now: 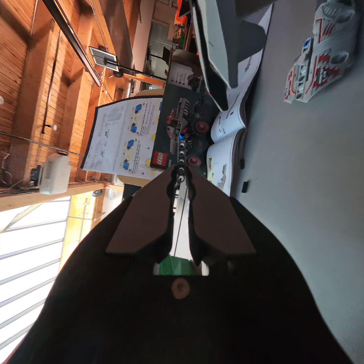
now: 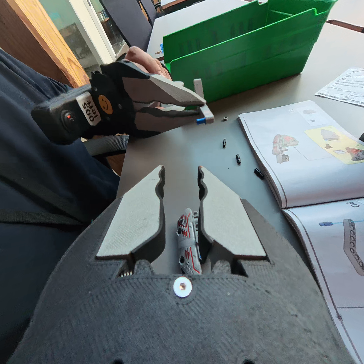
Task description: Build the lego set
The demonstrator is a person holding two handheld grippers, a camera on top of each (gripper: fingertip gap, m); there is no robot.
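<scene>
My left gripper [image 1: 181, 174] is shut on a grey bent beam [image 1: 181, 155] with a row of holes. A blue pin [image 1: 182, 136] sits in the beam's far end. The right wrist view shows this gripper [image 2: 203, 107] raised above the table's near edge, with the beam [image 2: 209, 116] and blue pin [image 2: 201, 121] in it. My right gripper [image 2: 181, 173] is open and empty, low over the grey table [image 2: 177, 149]. A grey piece with red stickers [image 2: 187, 242] shows in the gap near its base. Three black pins [image 2: 238, 159] and a small grey bush [image 2: 225, 118] lie loose.
An open instruction booklet [image 2: 295, 177] lies at the right. A green bin [image 2: 236, 59] stands behind. The set's box [image 1: 177, 122] and a printed sheet [image 1: 122, 134] stand beyond the booklet [image 1: 226, 137]. A white and red built model [image 1: 319, 65] sits on the table. A person's arm is at left. Across from one pair of fingers to the other is roughly 7 cm. My left tips are roughly 15 cm from the small grey bush [image 2: 225, 118].
</scene>
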